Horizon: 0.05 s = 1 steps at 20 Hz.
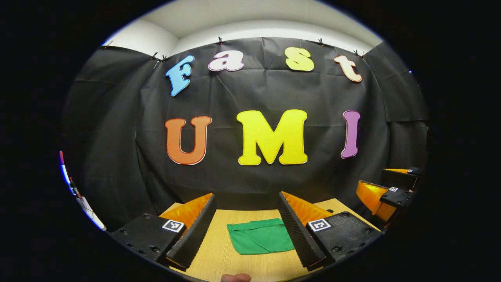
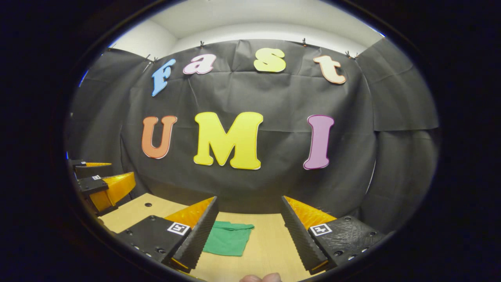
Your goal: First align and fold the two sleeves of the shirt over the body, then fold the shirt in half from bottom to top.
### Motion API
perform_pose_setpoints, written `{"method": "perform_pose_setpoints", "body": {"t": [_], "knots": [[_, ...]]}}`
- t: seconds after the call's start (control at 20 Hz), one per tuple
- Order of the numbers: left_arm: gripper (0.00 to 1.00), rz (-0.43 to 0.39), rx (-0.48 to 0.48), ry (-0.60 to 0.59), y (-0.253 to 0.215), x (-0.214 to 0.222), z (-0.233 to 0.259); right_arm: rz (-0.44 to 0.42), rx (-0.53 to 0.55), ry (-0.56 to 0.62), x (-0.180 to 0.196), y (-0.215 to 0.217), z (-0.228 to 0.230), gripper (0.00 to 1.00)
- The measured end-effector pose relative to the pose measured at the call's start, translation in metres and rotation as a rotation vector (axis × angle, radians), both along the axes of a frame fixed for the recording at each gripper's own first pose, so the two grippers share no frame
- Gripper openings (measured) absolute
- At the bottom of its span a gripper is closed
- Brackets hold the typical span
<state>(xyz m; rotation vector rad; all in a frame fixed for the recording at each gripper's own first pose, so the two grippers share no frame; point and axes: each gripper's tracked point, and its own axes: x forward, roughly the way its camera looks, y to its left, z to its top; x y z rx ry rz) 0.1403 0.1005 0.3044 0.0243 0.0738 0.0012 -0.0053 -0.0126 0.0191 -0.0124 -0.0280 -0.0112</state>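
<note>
item: green shirt [image 1: 260,236], folded into a compact rectangle, lying flat on the table.
location of shirt: in the left gripper view it lies between the two fingers, a little right of centre, its right edge hidden behind the right finger; in the right gripper view [image 2: 228,238] it sits left of centre, partly behind the left finger.
surface: light wood-grain table [image 1: 235,258], with a small dark hole showing near its far left corner in the right gripper view [image 2: 148,204].
left gripper [image 1: 247,229]: fingers spread wide apart, nothing between them touching either pad; held above the table, clear of the shirt.
right gripper [image 2: 247,229]: fingers likewise spread wide, grasping nothing; bare table lies between them, the shirt off to the left.
left gripper as seen from the right: at the far left edge of the right gripper view [image 2: 102,187], raised over the table's left side, fingers parted.
right gripper as seen from the left: at the far right edge of the left gripper view [image 1: 387,192], raised beside the table's right side, fingers parted.
markers: small square black-and-white tags [image 1: 173,225] on the finger mounts.
person: a fingertip [image 1: 235,277] shows at the bottom edge of the left gripper view; fingertips [image 2: 260,277] also at the bottom of the right gripper view.
backdrop: black cloth wall [image 1: 117,137] behind the table, clipped along its top; pale ceiling [image 1: 254,19] above.
</note>
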Motion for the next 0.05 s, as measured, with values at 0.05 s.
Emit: {"method": "perform_pose_setpoints", "body": {"t": [0.05], "knots": [[0.99, -0.001, 0.0, 0.0, -0.0008, 0.0009, -0.0002, 0.001, 0.0, 0.002, 0.0, 0.0013, 0.0005, 0.97]]}}
